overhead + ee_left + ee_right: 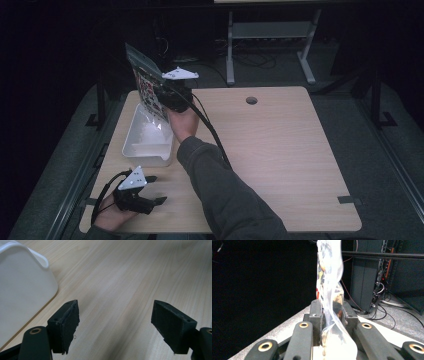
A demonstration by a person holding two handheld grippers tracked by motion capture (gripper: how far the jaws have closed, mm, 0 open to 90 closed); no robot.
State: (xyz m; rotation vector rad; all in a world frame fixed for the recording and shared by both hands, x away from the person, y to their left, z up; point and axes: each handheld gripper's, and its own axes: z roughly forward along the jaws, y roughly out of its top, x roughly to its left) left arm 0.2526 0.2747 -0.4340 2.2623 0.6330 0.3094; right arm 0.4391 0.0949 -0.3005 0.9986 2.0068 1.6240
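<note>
A clear plastic bag [147, 87] with red and dark printed contents hangs tilted above the white bin [131, 141] at the table's left. My right gripper [167, 96] is shut on it, just over the bin's far end. In the right gripper view the bag [329, 287] stands up between the two black jaws, pinched at its lower part. My left gripper [157, 190] rests near the table's front left corner, open and holding nothing. In the left gripper view its jaws stand wide apart over bare wood, with the bin's wall [22, 287] at the left.
The wooden table [280, 160] has a round cable hole [251, 100] near its far edge. A black cable [212, 132] trails from the right gripper along the sleeve. Behind the table stand a metal frame [270, 35] and dark floor.
</note>
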